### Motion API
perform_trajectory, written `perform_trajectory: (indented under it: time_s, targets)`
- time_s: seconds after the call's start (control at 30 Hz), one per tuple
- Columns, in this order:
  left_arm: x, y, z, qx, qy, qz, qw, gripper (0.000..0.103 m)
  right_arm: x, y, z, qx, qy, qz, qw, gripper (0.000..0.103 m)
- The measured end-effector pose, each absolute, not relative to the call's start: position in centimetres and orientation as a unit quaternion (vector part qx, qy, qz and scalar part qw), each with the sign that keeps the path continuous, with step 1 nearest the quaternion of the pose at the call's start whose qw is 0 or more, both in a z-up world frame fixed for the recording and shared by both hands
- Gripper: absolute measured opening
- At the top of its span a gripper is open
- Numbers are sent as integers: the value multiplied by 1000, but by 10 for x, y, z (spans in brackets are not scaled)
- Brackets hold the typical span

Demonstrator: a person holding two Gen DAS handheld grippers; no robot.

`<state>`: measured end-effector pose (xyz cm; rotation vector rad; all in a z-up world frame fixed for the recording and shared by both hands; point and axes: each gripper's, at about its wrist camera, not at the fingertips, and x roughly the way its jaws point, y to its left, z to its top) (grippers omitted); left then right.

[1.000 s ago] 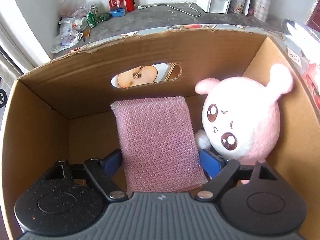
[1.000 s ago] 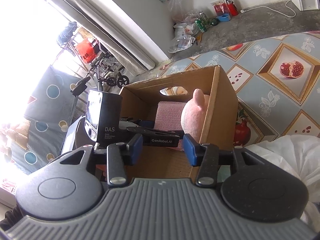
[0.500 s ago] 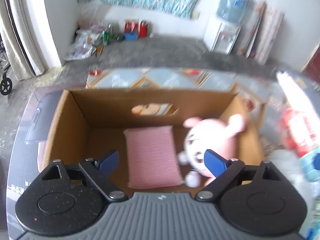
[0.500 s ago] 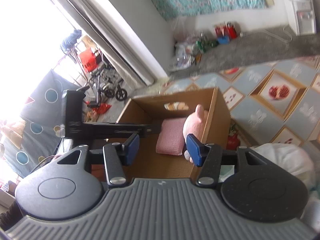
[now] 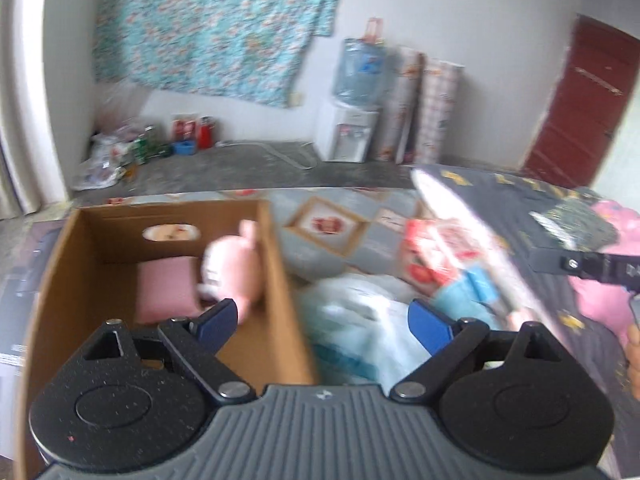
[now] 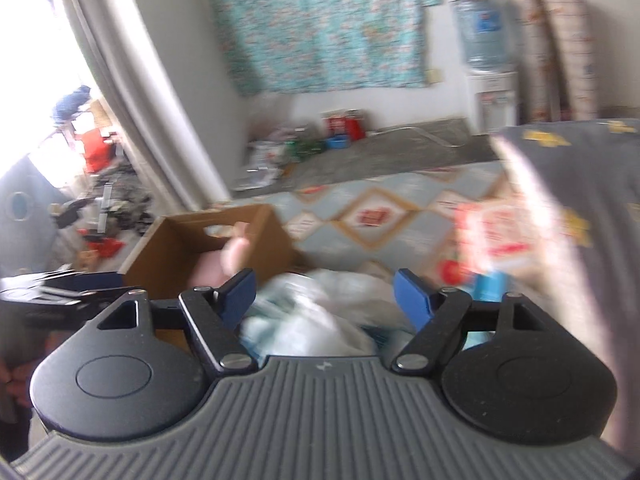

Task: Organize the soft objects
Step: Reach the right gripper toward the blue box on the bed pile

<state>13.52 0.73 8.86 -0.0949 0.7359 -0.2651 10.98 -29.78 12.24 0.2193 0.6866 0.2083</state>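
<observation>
A: In the left wrist view, where do the soft things sit?

B: The cardboard box [image 5: 280,280] fills the left of the frame. Inside it the pink cushion [image 5: 168,292] lies flat, and the pink plush toy [image 5: 236,268] stands just beside it against the right wall. The left tongs [image 5: 324,324] are spread wide with nothing between them, hovering over the box's right wall and a white plastic bag [image 5: 360,320] at lower centre.

A: So which step is this?

B: It looks like the gap between two placings: two items are boxed, and both tools point toward the heap outside.

A: And the right wrist view?

B: The right tongs [image 6: 324,296] have just been opening and stand spread, empty, above the same white bag [image 6: 304,320]. The box [image 6: 172,252] sits at centre left, the plush showing pink and blurred over its rim.

A: What does the next move call for?

B: Probably picking one soft item from the blurred pile and pinching it gently. What lies in that pile cannot be told.
</observation>
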Motion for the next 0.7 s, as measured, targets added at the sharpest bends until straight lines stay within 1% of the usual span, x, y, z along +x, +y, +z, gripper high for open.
perform_trajectory:
  time_s: [0.13, 0.37, 0.53, 0.7]
  targets:
    - [115, -42, 79, -30, 341, -161, 926, 93, 75, -339, 117, 101, 335, 50, 936, 79]
    - [103, -118, 54, -20, 333, -210, 919, 93, 33, -393, 95, 126, 347, -1, 929, 80]
    - [99, -160, 34, 3, 322, -216, 922, 92, 29, -413, 76, 136, 363, -15, 921, 80]
    - [99, -184, 18, 15, 315, -215, 924, 91, 35, -425, 56, 145, 379, -12, 914, 80]
